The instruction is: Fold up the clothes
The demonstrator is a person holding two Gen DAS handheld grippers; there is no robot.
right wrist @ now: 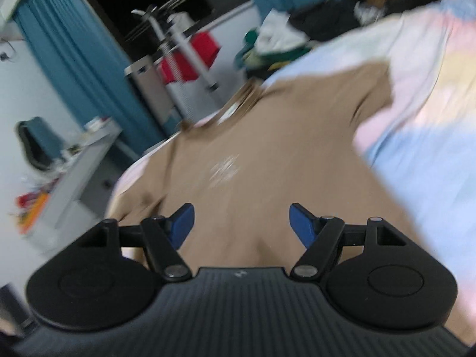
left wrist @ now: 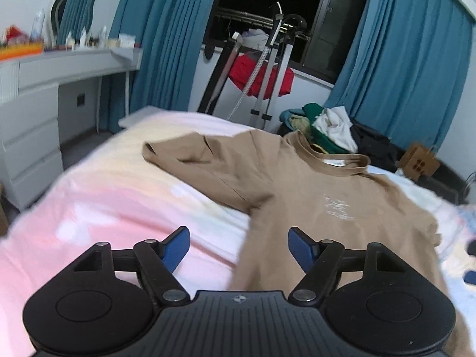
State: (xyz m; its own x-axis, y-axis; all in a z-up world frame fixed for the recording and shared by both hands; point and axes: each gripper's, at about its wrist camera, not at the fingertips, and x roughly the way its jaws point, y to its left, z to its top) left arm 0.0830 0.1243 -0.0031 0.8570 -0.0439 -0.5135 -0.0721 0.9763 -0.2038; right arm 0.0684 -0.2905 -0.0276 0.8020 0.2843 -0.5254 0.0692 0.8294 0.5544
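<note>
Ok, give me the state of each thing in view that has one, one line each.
left gripper: open, empty, above the shirt's lower left edge.
right gripper: open, empty, over the shirt body.
tan T-shirt: spread front-up on the bed, unfolded.
clothes pile: heaped, unfolded.
curtains: drawn apart.

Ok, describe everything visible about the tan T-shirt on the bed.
The tan short-sleeved cotton-looking T-shirt lies spread front-up on the pastel striped bedsheet, with a ribbed collar, a white neck label and a faint white chest print. One sleeve stretches out, slightly rumpled. Both the left gripper and right gripper hover open, gripping nothing.
</note>
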